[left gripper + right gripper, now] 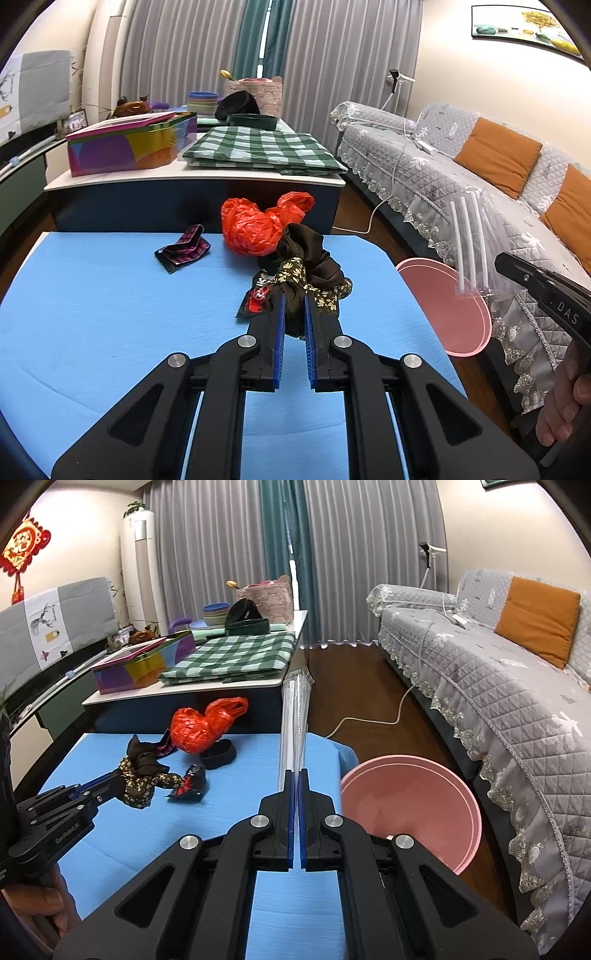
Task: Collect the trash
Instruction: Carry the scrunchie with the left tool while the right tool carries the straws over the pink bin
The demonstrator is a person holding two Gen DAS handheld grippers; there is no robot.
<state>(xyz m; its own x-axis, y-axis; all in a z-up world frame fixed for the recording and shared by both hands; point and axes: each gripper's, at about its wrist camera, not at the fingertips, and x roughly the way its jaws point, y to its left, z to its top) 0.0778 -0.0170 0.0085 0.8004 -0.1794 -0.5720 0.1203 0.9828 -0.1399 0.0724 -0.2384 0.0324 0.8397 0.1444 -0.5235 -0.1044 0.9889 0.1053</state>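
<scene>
straw packet (293, 716) in right gripper (295, 775), over bin (469, 812)

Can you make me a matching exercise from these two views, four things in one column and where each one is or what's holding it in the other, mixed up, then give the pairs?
Things:
1. clear bag of white straws
2. dark floral cloth
3. red plastic bag
4. pink bin

Places or states:
A. lying loose at the far edge of the blue mat
B. standing on the floor beside the mat
C. pinched in the right gripper
D. pinched in the left gripper

Pairs: 1-C, 2-D, 3-A, 4-B
</scene>
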